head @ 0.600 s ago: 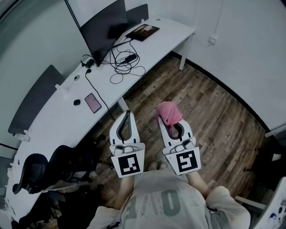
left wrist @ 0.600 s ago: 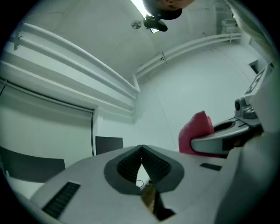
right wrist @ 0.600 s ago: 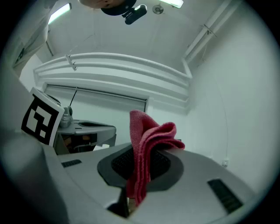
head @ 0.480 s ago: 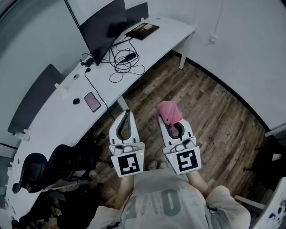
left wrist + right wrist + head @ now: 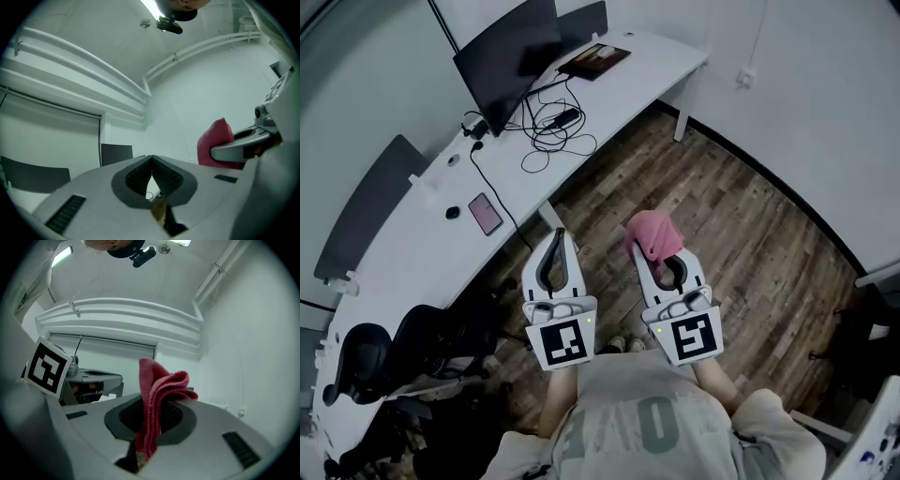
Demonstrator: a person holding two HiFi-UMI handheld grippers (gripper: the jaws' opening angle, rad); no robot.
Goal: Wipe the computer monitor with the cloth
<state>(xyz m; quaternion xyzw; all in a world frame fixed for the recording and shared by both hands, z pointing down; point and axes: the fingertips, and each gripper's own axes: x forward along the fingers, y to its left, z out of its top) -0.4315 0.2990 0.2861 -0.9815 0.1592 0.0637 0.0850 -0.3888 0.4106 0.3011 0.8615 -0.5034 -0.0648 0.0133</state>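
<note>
The desk (image 5: 609,89) and everything on it sit a little further left in the head view than a moment ago. The left gripper (image 5: 557,234) has edged toward the desk's front edge, while the right gripper (image 5: 656,261) has kept its place.

The monitor (image 5: 508,58) stands at the desk's back edge, its screen dark and its top cut off by the frame. Black chairs (image 5: 441,337) are pushed under the desk's near left end and are hard to make out in shadow.

Both grippers hang over the wood floor (image 5: 750,234) just off the desk's front edge, well apart from the monitor, with open floor to the right. The left gripper's jaws are pressed together with nothing between them. The right gripper's jaws clamp the pink cloth (image 5: 653,234), which bunches over and hides its fingertips.

A tangle of cables (image 5: 548,136) lies on the desk before the monitor. A phone (image 5: 485,214) lies near the front edge.
</note>
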